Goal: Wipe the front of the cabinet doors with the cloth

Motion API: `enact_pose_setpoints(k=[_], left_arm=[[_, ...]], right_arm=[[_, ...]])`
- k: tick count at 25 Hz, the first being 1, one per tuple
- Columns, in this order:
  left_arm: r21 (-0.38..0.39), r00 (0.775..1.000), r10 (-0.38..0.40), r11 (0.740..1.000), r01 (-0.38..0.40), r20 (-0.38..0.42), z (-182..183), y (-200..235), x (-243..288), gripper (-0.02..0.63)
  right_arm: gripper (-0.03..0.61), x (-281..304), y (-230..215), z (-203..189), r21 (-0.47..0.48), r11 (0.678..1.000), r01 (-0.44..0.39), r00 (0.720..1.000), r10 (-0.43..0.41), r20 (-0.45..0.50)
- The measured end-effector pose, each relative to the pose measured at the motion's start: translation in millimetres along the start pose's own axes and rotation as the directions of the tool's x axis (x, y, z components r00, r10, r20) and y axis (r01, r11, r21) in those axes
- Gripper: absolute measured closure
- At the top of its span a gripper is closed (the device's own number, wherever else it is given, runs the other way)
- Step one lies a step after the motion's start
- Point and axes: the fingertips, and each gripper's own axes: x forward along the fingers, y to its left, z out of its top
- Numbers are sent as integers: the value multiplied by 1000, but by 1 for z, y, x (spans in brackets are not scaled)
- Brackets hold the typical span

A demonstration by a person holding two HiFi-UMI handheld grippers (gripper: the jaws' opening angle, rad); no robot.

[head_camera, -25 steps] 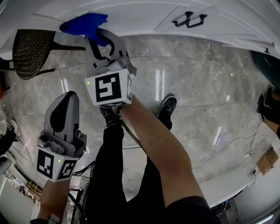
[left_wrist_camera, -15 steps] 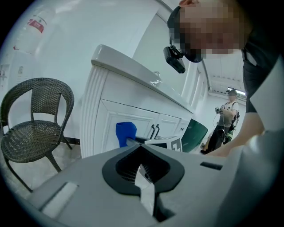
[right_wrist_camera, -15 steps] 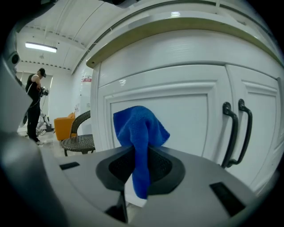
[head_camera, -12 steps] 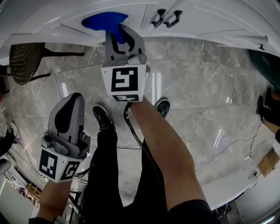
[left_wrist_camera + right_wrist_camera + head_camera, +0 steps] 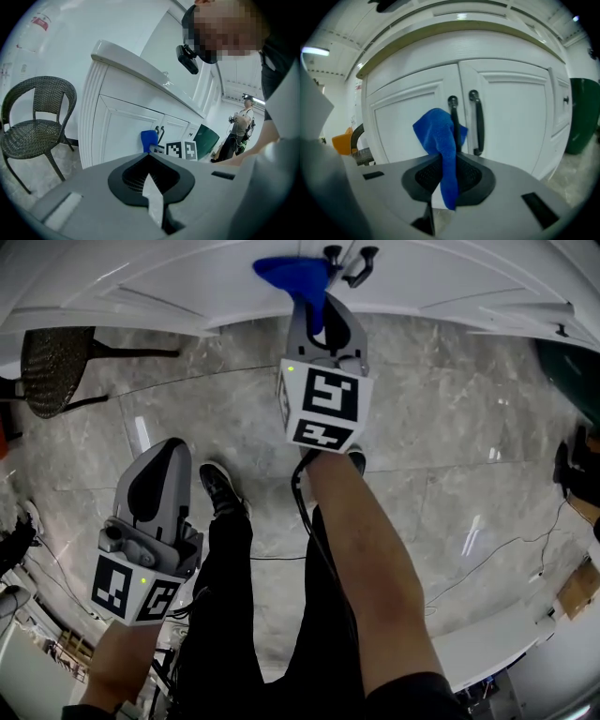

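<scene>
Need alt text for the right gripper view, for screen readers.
The right gripper, jaws shut on a blue cloth, holds it up in front of two white cabinet doors, where it overlaps the left of their two dark vertical handles. A dark green object stands at the far right.

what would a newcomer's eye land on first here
The bright blue cloth, pinched in the right gripper's jaws, held up at the white cabinet doors by their two black handles. Next, the dark wicker chair left of the cabinet.
</scene>
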Motion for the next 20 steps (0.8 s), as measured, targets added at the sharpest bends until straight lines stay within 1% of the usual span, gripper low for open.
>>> enact_pose_setpoints(k=[1,3,5,6,9,12,13,16,17,20], left_arm=[[-1,1000,-2,1000,2,2,0,1,-2,615],[-2,1000,-1,1000,1,8,1,6,-9,615],[2,1000,7,1000,-7,15,3,17,-19,615],[3,1000,14,1000,-14,17,4,24,-25,615],[0,999,41,999,-41,23,5,50,-42,615],[-5,997,73,997,-73,41,4,76,-59,615],[-8,996,82,997,-81,48,4,85,-63,615],[-16,993,106,994,-105,54,3,111,-76,615],[-16,992,114,993,-113,50,1,118,-80,615],[-5,991,132,991,-132,35,-3,132,-87,615]], right_arm=[[518,-3,-8,-2,21,999,29,1000,-29,-3],[518,-8,-17,-2,18,997,71,997,-71,2],[518,-10,-10,-3,5,997,82,997,-82,6],[518,-11,-1,-2,-4,997,74,997,-74,9],[518,-9,47,4,-69,998,1,999,1,38],[518,-4,111,11,-145,985,-94,990,108,89],[518,-3,133,10,-167,978,-124,986,141,91],[518,-1,196,-5,-236,945,-226,972,236,16],[518,1,216,-13,-234,938,-257,964,265,1],[518,19,260,-39,-194,930,-313,946,322,21]])
